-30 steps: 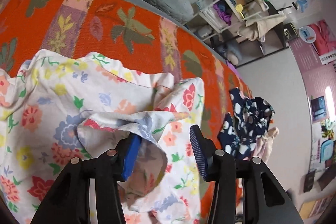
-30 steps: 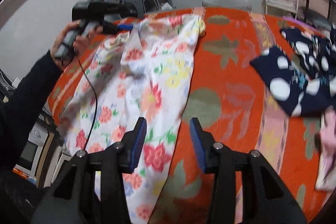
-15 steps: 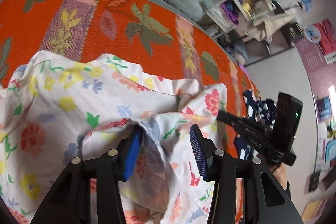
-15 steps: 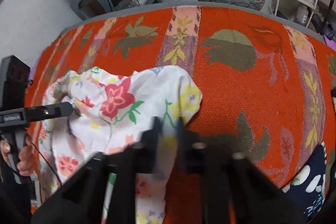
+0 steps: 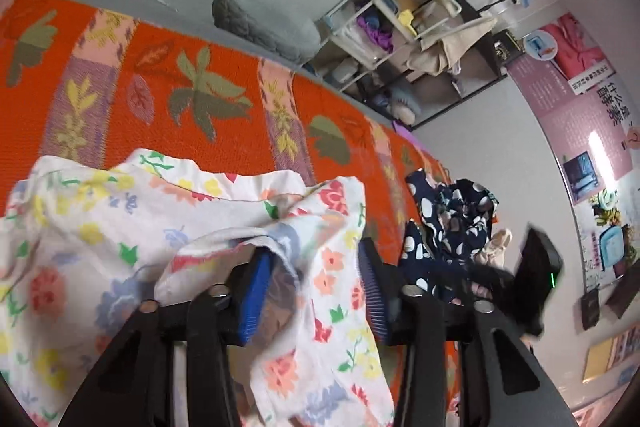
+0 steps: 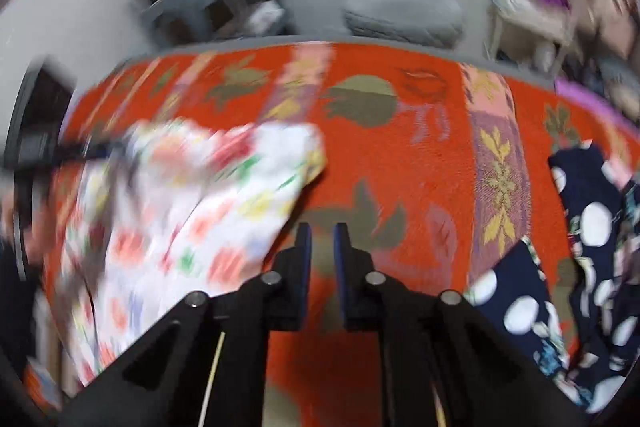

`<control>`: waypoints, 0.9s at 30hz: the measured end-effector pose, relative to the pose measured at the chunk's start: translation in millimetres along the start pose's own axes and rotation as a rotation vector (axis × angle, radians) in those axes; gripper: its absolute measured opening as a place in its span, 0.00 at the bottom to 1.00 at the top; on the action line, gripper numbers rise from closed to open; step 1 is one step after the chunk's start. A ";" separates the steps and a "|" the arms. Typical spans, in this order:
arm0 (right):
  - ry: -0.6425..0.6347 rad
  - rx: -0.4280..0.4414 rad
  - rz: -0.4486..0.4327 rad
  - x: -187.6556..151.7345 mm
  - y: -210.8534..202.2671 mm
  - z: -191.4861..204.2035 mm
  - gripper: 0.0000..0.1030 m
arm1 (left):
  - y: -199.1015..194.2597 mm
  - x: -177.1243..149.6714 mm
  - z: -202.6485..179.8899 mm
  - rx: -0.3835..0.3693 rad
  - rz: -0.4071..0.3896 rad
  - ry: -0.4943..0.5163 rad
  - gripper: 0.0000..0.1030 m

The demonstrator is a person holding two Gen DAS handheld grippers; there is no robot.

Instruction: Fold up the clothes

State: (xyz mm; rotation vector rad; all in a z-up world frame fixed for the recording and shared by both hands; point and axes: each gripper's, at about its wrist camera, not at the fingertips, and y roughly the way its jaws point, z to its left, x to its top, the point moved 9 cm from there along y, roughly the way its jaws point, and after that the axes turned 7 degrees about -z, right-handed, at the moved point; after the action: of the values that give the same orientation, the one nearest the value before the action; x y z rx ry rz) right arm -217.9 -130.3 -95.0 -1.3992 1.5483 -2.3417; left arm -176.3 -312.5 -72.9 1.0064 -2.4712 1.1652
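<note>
A white floral garment [image 5: 168, 227] is being draped over the near left of an orange patterned tabletop [image 5: 224, 131], bunched between the wide-open left claw [image 5: 316, 291]. The right claw [image 6: 320, 255] is being held nearly closed, empty, beside the garment's edge.

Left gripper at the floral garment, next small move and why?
Probably close the left gripper: its jaws stand open with a raised fold of the floral garment draped between them, not pinched. The right gripper is nearly shut on nothing, beside the cloth's edge.
</note>
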 end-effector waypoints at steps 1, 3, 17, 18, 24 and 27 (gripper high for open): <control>-0.039 0.006 -0.017 -13.5 -21.0 18.5 0.19 | -7.8 0.2 -0.4 0.026 -0.016 0.017 0.61; -0.089 0.045 -0.058 -42.5 -67.0 58.1 0.26 | -19.9 -0.9 2.1 0.075 -0.047 0.035 0.64; -0.094 0.305 0.116 -304.8 -152.8 239.1 0.56 | -161.4 -70.1 1.7 0.251 -0.371 0.179 0.65; -0.099 0.304 0.115 -304.3 -153.4 239.9 0.56 | -195.3 -76.6 -1.5 0.266 -0.447 0.206 0.65; -0.100 0.315 0.048 -263.7 -168.9 224.6 0.56 | -441.1 -141.9 -5.8 0.278 -0.859 0.184 0.68; -0.100 0.309 0.007 -231.0 -179.5 214.0 0.57 | -503.6 -177.3 20.2 0.450 -0.865 0.093 0.77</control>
State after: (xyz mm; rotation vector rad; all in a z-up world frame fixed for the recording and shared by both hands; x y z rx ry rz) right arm 142.7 -92.9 -91.1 -1.4066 1.1063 -2.3397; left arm 293.6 -466.9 129.1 1.8169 -1.4039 1.3772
